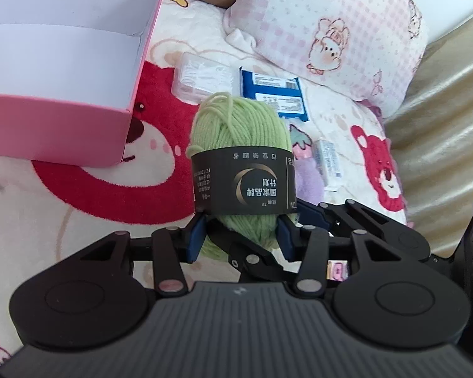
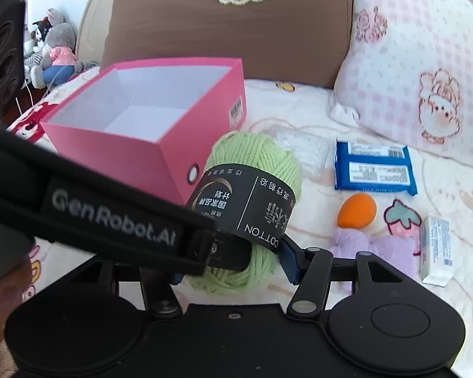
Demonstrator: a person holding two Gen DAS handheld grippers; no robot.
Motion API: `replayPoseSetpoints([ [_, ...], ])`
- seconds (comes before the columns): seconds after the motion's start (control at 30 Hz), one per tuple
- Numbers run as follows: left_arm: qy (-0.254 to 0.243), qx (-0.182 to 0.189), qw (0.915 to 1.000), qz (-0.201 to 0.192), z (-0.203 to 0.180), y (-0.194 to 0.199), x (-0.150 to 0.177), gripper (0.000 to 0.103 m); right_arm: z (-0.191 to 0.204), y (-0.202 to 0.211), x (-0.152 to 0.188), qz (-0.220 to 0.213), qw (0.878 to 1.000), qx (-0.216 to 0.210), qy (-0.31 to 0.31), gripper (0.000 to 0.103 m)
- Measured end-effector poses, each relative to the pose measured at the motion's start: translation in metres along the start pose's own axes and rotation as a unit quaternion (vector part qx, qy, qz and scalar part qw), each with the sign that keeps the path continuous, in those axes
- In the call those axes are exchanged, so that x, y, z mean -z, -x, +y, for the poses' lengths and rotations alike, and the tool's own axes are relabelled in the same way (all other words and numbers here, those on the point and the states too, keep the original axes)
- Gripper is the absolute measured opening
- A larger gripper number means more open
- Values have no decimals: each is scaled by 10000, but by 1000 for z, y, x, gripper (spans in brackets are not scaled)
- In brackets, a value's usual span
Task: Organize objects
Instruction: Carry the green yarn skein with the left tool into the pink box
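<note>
**A:** Left wrist view first: what have the left tongs [image 1: 241, 236] got?

**B:** Their blue pads press on the lower end of a green yarn [image 1: 241, 132] ball from both sides, partly closed on it. The ball's black label [image 1: 242, 184] sits just above the pads.

**A:** And the right tongs [image 2: 233, 264]?

**B:** In the right wrist view they flank the same yarn [image 2: 255, 163]. The pad at 3 o'clock of the ball touches it by the label [image 2: 242, 208]; the other pad is hidden behind the left gripper's body, so I cannot tell whether they clamp it.

**A:** Where is the yarn against the rest?

**B:** It sits between both tongs, just beside the pink box [image 2: 160, 145], which lies at 10 o'clock of it. The box is open with a white inside.

**A:** Further out?

**B:** On the bed [image 2: 299, 107], from the right wrist: a blue packet [image 2: 375, 167] at 3 o'clock of the yarn, an orange sponge [image 2: 356, 211] under it, a purple fluffy thing [image 2: 375, 252] lower still, and a white tube box [image 2: 435, 249] at the far right. A clear case [image 1: 201, 74] lies at 12 o'clock in the left view. A pink pillow [image 2: 425, 72] sits at 2 o'clock.
</note>
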State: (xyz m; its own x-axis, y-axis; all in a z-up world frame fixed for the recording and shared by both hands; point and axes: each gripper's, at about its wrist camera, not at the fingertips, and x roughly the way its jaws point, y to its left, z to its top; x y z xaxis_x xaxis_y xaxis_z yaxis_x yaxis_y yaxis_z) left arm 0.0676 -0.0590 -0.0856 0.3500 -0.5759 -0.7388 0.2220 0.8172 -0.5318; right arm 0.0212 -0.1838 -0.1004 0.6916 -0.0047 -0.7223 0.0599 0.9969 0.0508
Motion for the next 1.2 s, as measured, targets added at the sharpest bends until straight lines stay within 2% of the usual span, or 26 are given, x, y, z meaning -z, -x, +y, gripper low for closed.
replayPoseSetpoints([
  [0.2, -52, -59, 10000, -28, -10, 20, 2, 45, 9, 17, -9, 15, 9999, 15, 106, 62],
  [0.37, -181, -293, 9994, 77, -20, 33, 3, 45, 21, 28, -16, 163, 9996, 41, 249, 63],
  [0.5, -198, -408, 9990, -6, -22, 46, 4, 45, 27, 34, -24, 198, 9992, -39, 344, 63],
  [1.03, -190, -508, 9983, -190, 1, 109, -22, 45, 66, 43, -73, 179, 9967, -454, 648, 64],
  [1.2, -105, -801, 9959, -418, 21, 122, -40, 42, 85, 28, -92, 41, 9939, -487, 992, 64],
])
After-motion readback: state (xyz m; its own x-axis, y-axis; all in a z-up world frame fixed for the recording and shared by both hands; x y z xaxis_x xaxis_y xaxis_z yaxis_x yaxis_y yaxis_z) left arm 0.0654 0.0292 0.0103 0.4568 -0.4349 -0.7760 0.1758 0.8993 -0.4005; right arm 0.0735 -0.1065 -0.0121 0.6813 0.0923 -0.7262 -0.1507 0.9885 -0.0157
